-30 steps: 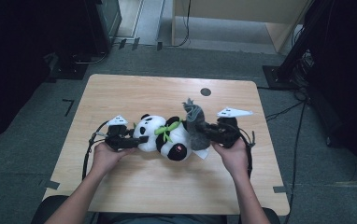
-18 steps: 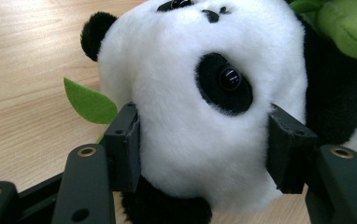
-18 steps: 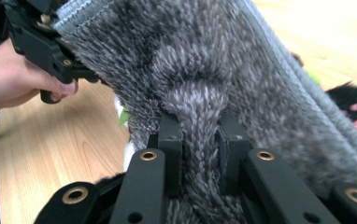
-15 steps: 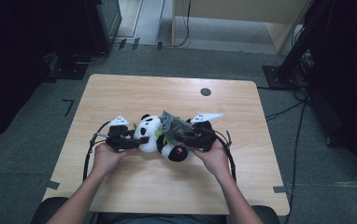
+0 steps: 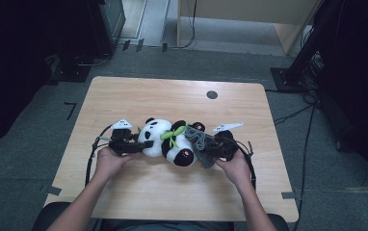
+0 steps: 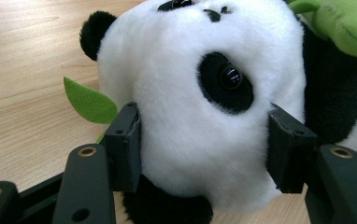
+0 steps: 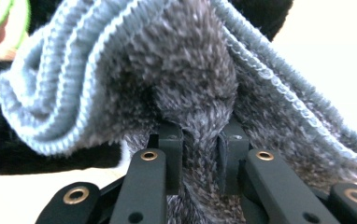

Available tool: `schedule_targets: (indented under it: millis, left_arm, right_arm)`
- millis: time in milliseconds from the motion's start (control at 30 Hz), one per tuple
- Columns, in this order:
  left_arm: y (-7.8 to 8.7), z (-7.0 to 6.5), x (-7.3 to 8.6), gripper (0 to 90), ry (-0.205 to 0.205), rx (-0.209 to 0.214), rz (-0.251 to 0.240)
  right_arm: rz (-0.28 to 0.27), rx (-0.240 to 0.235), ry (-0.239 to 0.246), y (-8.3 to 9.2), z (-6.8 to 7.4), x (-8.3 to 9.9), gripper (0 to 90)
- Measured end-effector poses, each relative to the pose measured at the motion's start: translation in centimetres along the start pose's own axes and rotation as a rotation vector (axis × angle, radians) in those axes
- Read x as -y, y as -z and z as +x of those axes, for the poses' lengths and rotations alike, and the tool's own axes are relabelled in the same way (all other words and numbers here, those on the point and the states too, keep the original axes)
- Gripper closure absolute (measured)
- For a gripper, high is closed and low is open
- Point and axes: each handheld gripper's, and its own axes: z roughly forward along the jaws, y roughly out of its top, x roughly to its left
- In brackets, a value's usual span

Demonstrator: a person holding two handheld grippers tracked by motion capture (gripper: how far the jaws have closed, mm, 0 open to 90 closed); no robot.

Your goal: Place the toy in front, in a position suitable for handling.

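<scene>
A black-and-white plush panda (image 5: 165,141) with a green leaf collar lies on its back on the wooden table (image 5: 172,96). My left gripper (image 5: 143,144) is shut on the panda's head (image 6: 200,107), its pads pressing both cheeks. My right gripper (image 5: 206,147) is shut on a grey knitted fuzzy cloth (image 5: 197,139), which lies against the panda's lower body. In the right gripper view the cloth (image 7: 158,79) fans out above the jaws, a fold pinched between the pads.
A small dark round hole (image 5: 212,95) sits near the table's far edge. Cables (image 5: 93,154) trail from both grippers across the table. Dark equipment and a cable-strewn floor surround the table.
My right gripper has come down and leftward with the grey cloth, from above the panda to against its lower body. The left gripper and the panda's head have kept still.
</scene>
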Motion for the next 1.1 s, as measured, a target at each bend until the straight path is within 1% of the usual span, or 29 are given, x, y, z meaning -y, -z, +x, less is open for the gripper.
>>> schedule_targets:
  millis: [133, 233, 267, 300, 400, 433, 500, 567, 600, 633, 667, 700, 833, 867, 900, 1033, 1100]
  left_arm:
    - [0.0, 0.1, 0.0, 39.5, -0.001, 0.003, 0.004]
    - [0.0, 0.1, -0.1, 39.5, 0.003, 0.008, 0.004]
    - [0.0, 0.2, -0.1, 39.4, 0.005, 0.009, 0.003]
    - [0.1, 0.2, -0.1, 39.4, 0.007, 0.011, 0.003]
    - [0.0, 0.3, 0.0, 39.4, 0.009, 0.014, 0.0]
    - [0.0, 0.3, 0.0, 39.4, 0.013, 0.016, -0.001]
    - [0.1, 0.3, -0.1, 39.4, 0.015, 0.018, 0.001]
    - [0.1, 0.4, -0.1, 39.4, 0.017, 0.019, 0.001]
    - [0.1, 0.4, -0.1, 39.4, 0.02, 0.02, 0.001]
    - [0.1, 0.4, -0.1, 39.4, 0.022, 0.021, 0.0]
    - [0.1, 0.4, -0.1, 39.4, 0.023, 0.02, 0.0]
    - [0.1, 0.4, -0.1, 39.4, 0.023, 0.02, -0.001]
    - [0.1, 0.3, -0.1, 39.4, 0.025, 0.018, 0.0]
    - [0.1, 0.3, -0.1, 39.4, 0.026, 0.017, 0.0]
    - [0.0, 0.3, -0.1, 39.4, 0.027, 0.017, -0.001]
    - [0.0, 0.3, -0.1, 39.4, 0.028, 0.016, 0.0]
    - [0.0, 0.3, -0.2, 39.5, 0.029, 0.015, 0.0]
  right_arm:
    - [0.016, 0.022, 0.003, -0.1, -0.2, 0.3, 76.8]
    - [0.067, 0.067, -0.011, -0.2, -1.0, 0.7, 77.0]
    - [0.092, 0.087, -0.034, -0.1, -1.6, 0.9, 77.2]
    - [0.092, 0.087, -0.034, -0.1, -1.6, 0.9, 77.2]
    - [0.093, 0.095, -0.056, 0.2, -2.4, 1.1, 77.2]
    - [0.093, 0.109, -0.068, 0.6, -2.6, 1.1, 77.3]
    - [0.086, 0.112, -0.073, 0.9, -2.7, 1.1, 77.4]
    - [0.059, 0.104, -0.083, 1.8, -2.5, 0.9, 77.6]
    - [0.046, 0.097, -0.086, 2.4, -2.3, 0.7, 77.8]
    - [0.02, 0.076, -0.069, 3.6, -1.4, 0.2, 78.2]
    - [0.02, 0.076, -0.069, 3.6, -1.4, 0.2, 78.2]
    - [0.003, 0.068, -0.054, 4.2, -0.9, -0.1, 78.2]
    - [-0.068, 0.005, -0.005, 6.3, 1.7, -0.9, 78.3]
    - [-0.093, -0.023, 0.029, 6.7, 3.0, -1.4, 78.3]
    - [-0.093, -0.023, 0.029, 6.7, 3.0, -1.4, 78.3]
    - [-0.089, -0.068, 0.09, 6.9, 5.9, -2.4, 78.1]
    - [-0.086, -0.088, 0.135, 6.7, 7.3, -2.8, 77.9]
